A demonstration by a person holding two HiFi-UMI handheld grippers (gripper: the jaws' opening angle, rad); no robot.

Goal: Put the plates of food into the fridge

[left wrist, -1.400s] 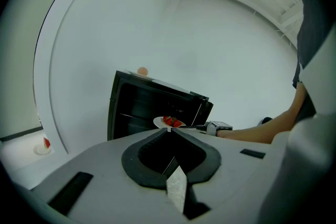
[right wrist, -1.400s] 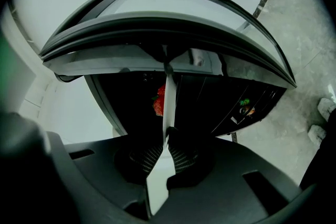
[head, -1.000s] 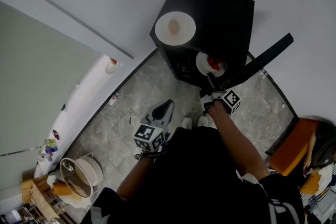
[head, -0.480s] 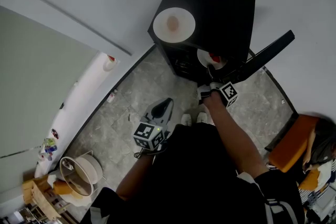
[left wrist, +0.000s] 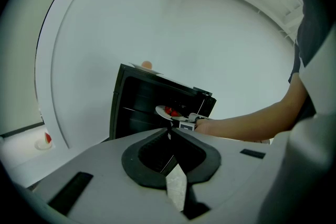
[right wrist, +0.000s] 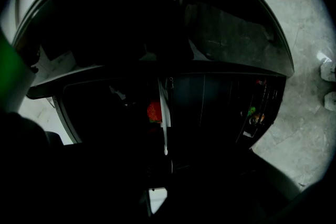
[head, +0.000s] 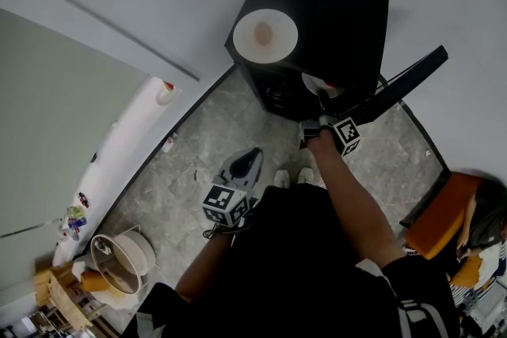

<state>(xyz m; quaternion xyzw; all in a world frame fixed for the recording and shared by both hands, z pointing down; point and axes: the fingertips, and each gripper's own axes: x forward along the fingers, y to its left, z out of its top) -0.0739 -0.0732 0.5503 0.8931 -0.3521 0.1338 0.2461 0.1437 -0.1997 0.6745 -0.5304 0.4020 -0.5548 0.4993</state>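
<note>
A small black fridge (head: 333,12) stands against the wall with its door (head: 408,79) swung open to the right. On its top rests a white plate (head: 265,34) with a pale piece of food. My right gripper (head: 323,100) is shut on the rim of a second white plate (head: 315,83) carrying red food and holds it inside the fridge opening. Its jaws have just been closing slightly on that rim. In the right gripper view the plate (right wrist: 164,118) shows edge-on with the red food (right wrist: 154,111) beside it. My left gripper (head: 247,164) hangs low, shut and empty (left wrist: 169,135).
Small items sit in the door shelves (right wrist: 256,110). A white cylinder (head: 127,150) lies along the left wall, and a round basket (head: 119,261) is at lower left. A person sits on an orange seat (head: 447,229) at lower right. The floor is grey stone.
My right gripper has carried the red-food plate further into the fridge, so the fridge top now hides more of it. The left gripper has stayed put.
</note>
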